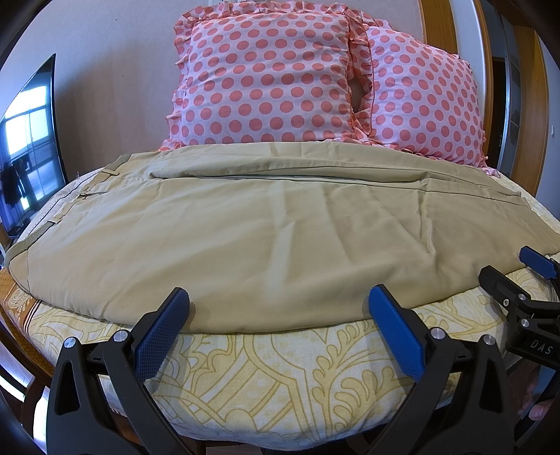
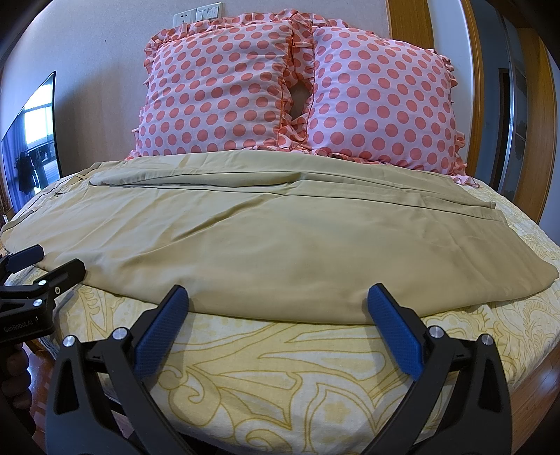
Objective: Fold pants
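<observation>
the pants (image 1: 266, 231) are lying flat across the bed (image 1: 280, 378), legs stacked, waist at left. both the left gripper (image 1: 278, 304) and right gripper (image 2: 278, 302) are hovering spread at the near edge, gripping nothing. next, probably pinching that edge for a fold.

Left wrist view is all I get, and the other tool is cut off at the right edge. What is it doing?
Observer: The right gripper has its jaws spread wide and empty, at the near edge of the tan cotton pants.
Operator: Where do the legs end?
Observer: The hem corner lies on the yellow patterned bedspread, off to that gripper's right.
Operator: Anything above the pink polka-dot pillows?
Observer: White wall switch plates.
</observation>
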`<state>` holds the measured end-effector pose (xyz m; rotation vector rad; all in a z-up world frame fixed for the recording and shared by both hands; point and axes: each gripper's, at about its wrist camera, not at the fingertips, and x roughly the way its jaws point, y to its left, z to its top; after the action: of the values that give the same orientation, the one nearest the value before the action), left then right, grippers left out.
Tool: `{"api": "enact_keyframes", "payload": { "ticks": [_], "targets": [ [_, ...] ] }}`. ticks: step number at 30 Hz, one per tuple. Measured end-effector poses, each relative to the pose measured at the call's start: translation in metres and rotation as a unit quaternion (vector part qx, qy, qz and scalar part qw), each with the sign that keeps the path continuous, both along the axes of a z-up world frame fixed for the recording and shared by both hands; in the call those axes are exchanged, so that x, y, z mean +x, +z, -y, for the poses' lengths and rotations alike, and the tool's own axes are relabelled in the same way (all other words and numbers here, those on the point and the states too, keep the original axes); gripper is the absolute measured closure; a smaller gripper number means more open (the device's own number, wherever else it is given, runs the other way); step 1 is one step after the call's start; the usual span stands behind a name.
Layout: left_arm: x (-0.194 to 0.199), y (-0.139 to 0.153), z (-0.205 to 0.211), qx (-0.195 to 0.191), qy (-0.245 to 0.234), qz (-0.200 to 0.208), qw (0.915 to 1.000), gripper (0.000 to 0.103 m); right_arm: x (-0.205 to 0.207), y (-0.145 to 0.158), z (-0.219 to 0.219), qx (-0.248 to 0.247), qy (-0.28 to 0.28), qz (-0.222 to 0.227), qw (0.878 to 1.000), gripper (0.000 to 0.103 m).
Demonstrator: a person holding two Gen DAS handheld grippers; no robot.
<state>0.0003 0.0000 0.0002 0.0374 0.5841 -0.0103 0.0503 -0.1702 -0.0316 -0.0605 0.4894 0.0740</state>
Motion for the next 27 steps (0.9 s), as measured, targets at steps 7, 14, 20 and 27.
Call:
{"api": "enact_keyframes", "payload": {
  "ticks": [7,14,20,27],
  "targets": [
    [-0.0003,0.0,0.0,0.0,0.0,0.001,1.0,0.001,-0.0001,0.0001,0.0003,0.0,0.0,0.0,1.0,0.002],
    [0.0,0.0,0.0,0.0,0.0,0.001,1.0,0.001,-0.0001,0.0001,0.0002,0.0,0.0,0.0,1.0,0.002],
    [-0.0006,0.0,0.0001,0.0,0.0,0.001,1.0,0.001,-0.0008,0.0002,0.0004,0.0,0.0,0.0,1.0,0.002],
    [0.0021,0.0007,-0.0002,0.001,-0.001,-0.004,1.0,0.001,-0.004,0.0,0.0009,0.0,0.003,0.003,1.0,0.002]
  ]
}}
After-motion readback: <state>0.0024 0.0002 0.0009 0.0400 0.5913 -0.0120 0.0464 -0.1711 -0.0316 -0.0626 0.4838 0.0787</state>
